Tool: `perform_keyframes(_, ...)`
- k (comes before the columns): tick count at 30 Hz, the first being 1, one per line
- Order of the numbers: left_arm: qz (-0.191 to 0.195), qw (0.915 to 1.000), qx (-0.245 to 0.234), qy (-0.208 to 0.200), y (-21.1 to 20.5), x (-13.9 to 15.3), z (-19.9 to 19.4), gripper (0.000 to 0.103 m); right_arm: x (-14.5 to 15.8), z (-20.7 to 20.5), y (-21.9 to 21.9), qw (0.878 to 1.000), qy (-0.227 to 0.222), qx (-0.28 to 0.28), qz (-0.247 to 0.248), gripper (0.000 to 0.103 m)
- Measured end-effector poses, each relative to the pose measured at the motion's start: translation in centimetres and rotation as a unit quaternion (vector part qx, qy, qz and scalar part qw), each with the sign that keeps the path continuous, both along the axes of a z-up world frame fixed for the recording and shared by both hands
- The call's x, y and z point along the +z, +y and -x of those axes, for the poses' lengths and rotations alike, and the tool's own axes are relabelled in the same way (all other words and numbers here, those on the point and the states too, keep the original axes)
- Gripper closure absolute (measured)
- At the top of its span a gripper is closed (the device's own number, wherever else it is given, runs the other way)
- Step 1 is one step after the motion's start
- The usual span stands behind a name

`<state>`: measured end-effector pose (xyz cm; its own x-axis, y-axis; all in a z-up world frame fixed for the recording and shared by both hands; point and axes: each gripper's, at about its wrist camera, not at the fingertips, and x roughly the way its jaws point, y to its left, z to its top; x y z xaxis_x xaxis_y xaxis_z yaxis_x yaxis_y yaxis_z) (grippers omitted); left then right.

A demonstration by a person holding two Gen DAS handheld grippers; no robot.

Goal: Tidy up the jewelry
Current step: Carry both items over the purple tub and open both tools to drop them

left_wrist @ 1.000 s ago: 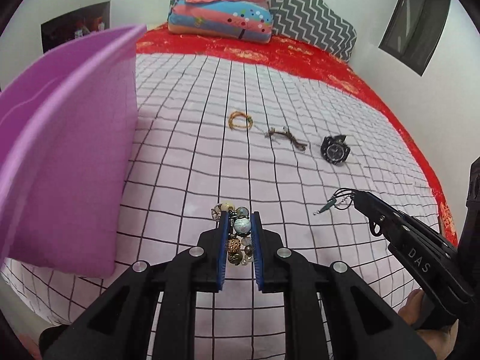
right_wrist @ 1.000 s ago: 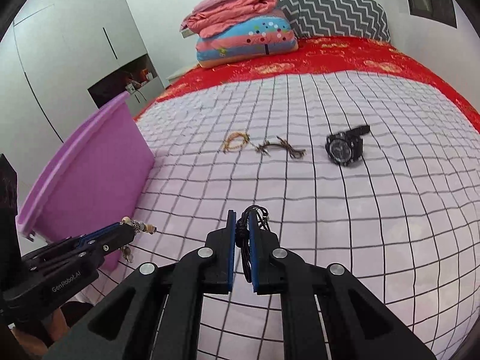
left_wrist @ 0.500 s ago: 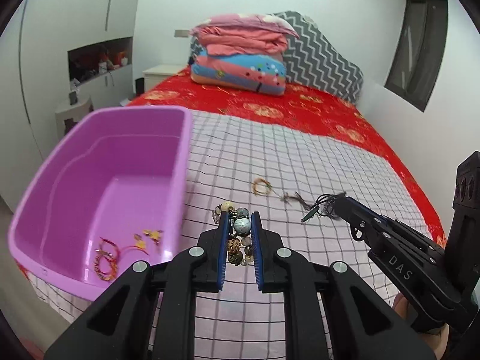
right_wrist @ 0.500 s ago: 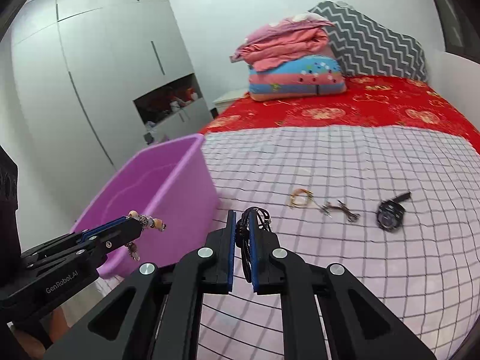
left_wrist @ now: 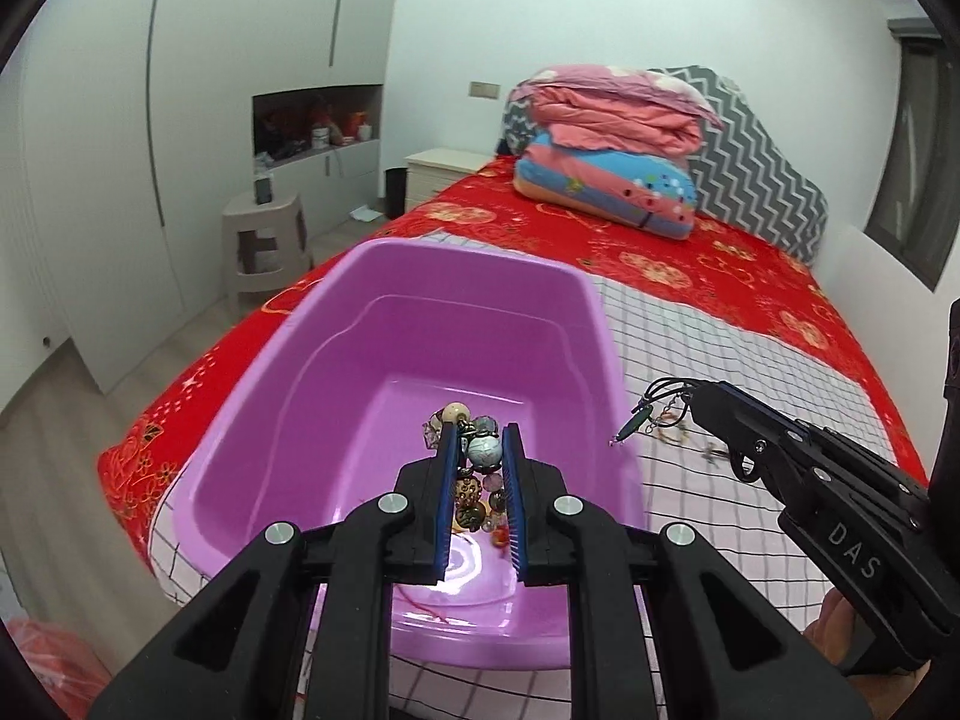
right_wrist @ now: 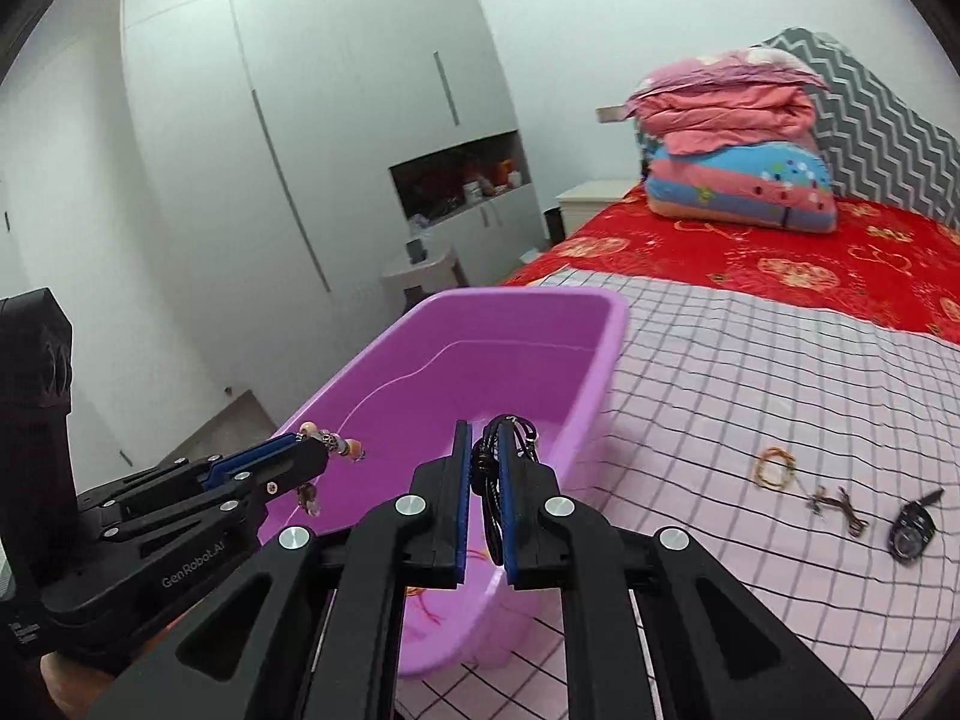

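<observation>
My left gripper [left_wrist: 478, 441] is shut on a beaded bracelet [left_wrist: 477, 468] of mixed stone and metal beads, held above the inside of the purple tub [left_wrist: 360, 396]. In the right wrist view the same left gripper [right_wrist: 312, 450] shows at lower left with the beaded bracelet [right_wrist: 333, 447] sticking out of its tip. My right gripper [right_wrist: 487, 456] is shut on a black cord necklace [right_wrist: 495, 480], over the purple tub's [right_wrist: 528, 312] near right rim. From the left wrist view the right gripper [left_wrist: 702, 399] hangs beside the tub, the black cord necklace [left_wrist: 654, 405] dangling with a pendant.
On the checked bedspread [right_wrist: 780, 372] lie a yellow bracelet [right_wrist: 775, 467], a brown cord piece [right_wrist: 837, 507] and a black watch [right_wrist: 912, 531]. A few small red and gold pieces [right_wrist: 429, 600] lie in the tub's bottom. Folded quilts [left_wrist: 618, 150] sit at the bed's head. A stool [left_wrist: 264, 246] stands on the floor.
Both grippers rose and swung left from above the bedspread to the purple tub, each still holding its piece. The tub's inside has come into view.
</observation>
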<state>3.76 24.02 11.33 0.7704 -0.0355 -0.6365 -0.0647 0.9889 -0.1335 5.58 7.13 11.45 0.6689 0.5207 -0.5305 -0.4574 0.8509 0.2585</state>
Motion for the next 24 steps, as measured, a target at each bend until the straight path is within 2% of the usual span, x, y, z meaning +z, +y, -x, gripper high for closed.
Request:
perform_keyframes(10, 0.012, 0.9981, 0.047, 0.038, 4.4, -3.6, -1.5, 0.088, -2.3, -3.2, 6.3, 0.996, 0.042, 0.064, 0.038, 0.095)
perform_keyframes(17, 0.022, 0.9958, 0.056, 0.069, 5.6, -5.7, -3.1, 0.088, -4.4, -5.0, 8.0, 0.992, 0.081, 0.075, 0.058, 0.094)
perform_keyframes(20, 0.033, 0.9946, 0.058, 0.079, 5.8, -6.3, -3.5, 0.088, -5.1, -5.8, 8.0, 0.991, 0.095, 0.075, 0.052, 0.094)
perform_keyframes(24, 0.032, 0.9930, 0.065, 0.093, 6.0, -7.0, -3.8, 0.087, -5.7, -6.6, 7.8, 0.991, 0.102, 0.070, 0.058, 0.094)
